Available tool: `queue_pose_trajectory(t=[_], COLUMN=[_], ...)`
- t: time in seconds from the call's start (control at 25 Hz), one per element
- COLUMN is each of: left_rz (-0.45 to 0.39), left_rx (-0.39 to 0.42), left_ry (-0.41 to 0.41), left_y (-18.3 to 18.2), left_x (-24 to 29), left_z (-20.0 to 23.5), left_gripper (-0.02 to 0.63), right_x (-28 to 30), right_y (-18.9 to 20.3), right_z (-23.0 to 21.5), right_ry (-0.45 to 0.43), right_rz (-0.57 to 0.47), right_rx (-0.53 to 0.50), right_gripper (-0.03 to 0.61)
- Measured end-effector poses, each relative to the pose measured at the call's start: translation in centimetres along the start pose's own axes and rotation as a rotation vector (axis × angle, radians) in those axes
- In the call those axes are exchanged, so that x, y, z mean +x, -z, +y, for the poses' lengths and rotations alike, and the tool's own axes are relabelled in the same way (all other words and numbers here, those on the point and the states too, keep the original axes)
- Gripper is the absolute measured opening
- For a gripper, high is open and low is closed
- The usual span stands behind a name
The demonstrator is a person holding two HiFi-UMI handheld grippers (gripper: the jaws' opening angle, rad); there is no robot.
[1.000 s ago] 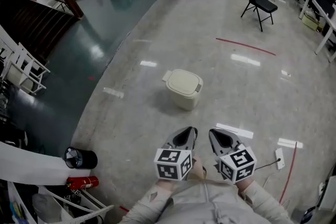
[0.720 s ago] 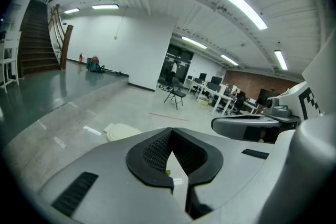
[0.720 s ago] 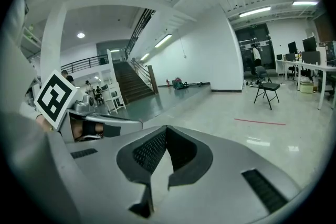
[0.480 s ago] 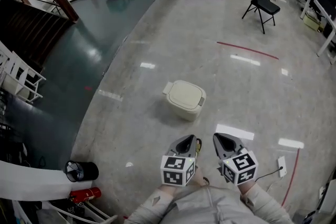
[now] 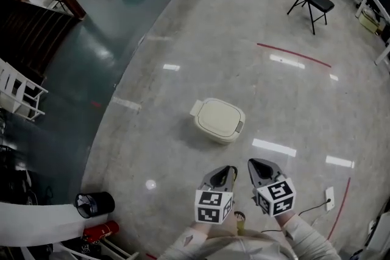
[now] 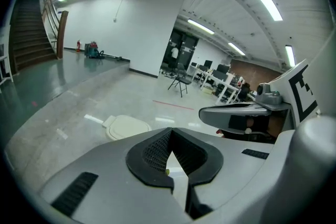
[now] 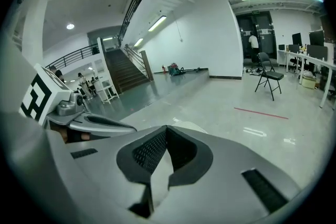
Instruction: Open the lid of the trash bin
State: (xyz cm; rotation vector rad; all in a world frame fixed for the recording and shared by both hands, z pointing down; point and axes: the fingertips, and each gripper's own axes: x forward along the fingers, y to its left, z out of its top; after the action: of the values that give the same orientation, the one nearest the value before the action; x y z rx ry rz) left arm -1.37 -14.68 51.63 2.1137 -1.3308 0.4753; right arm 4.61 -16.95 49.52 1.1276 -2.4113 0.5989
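Note:
A cream trash bin (image 5: 219, 120) stands on the polished floor with its lid down flat; it also shows in the left gripper view as the bin (image 6: 126, 126), beyond the jaws. Both grippers are held close to the person's body, short of the bin and apart from it. My left gripper (image 5: 230, 169) is shut with nothing in it, its jaws meeting at the tips. My right gripper (image 5: 252, 162) beside it is likewise shut and holds nothing. In the right gripper view only a pale sliver of the bin (image 7: 187, 125) peeks over the jaws.
A dark green raised platform (image 5: 79, 64) runs along the left, with stairs beyond. A black cylinder (image 5: 94, 204) and a red extinguisher (image 5: 100, 231) lie at lower left. A folding chair (image 5: 312, 0) stands far right, a red floor line (image 5: 292, 53) beyond the bin, a socket and cable (image 5: 329, 195) at right.
The bin has come nearer and lower in the head view as the person stepped towards it. Both grippers stay shut and side by side.

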Motion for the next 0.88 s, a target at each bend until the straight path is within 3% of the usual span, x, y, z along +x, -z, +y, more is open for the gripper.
queue_pose_trajectory(t=[0.32, 0.6, 0.88], left_rz=[0.053, 0.12, 0.161], left_rx=[-0.049, -0.07, -0.113], left_ry=[0.016, 0.017, 0.004], left_y=[1.1, 3.2, 5.0], left_x=[3.0, 5.8, 8.8], left_z=[1.9, 4.0, 6.2], left_gripper=[0.005, 0.005, 0.005], right_x=[7.8, 14.5, 20.4], right_y=[2.8, 7.8, 12.2], right_z=[-4.1, -8.7, -12.0], right_ry=[0.017, 0.086, 0.114], right_rz=[0.08, 0.176, 0.271], right_rx=[0.037, 0.129, 0.14], right_gripper=[0.005, 0.005, 0.005])
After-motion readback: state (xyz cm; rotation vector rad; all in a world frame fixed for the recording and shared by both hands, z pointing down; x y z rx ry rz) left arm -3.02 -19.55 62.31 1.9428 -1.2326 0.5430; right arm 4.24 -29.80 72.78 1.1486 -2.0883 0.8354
